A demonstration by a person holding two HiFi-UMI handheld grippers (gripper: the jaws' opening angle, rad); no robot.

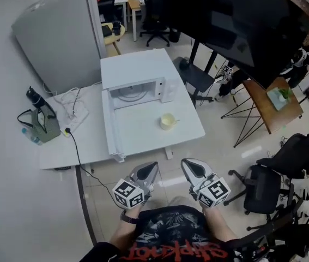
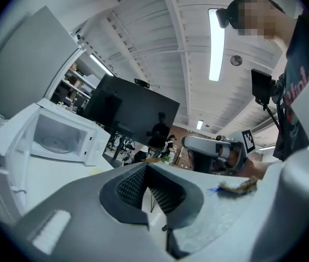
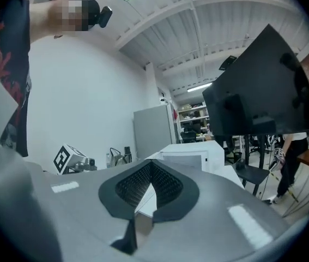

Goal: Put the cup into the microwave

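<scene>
The pale yellow cup (image 1: 167,121) stands on the white table (image 1: 138,132), to the front right of the white microwave (image 1: 135,89), whose door hangs open to the left. Both grippers are held near my body, short of the table's front edge. My left gripper (image 1: 147,171) is shut with nothing in it; its ribbed pads (image 2: 129,187) meet at the tips. My right gripper (image 1: 193,168) is likewise shut and empty, with its pads (image 3: 168,187) together. The left gripper view shows the open microwave (image 2: 56,138) and the right gripper (image 2: 214,146). From the right gripper view, the microwave (image 3: 189,154) lies ahead.
A grey cabinet (image 1: 61,34) stands behind the table's left part. A power strip with cables (image 1: 70,113) and a green bag (image 1: 42,125) lie on the table's left. A big black screen (image 1: 241,21), a wooden table (image 1: 271,102) and black office chairs (image 1: 268,184) stand to the right.
</scene>
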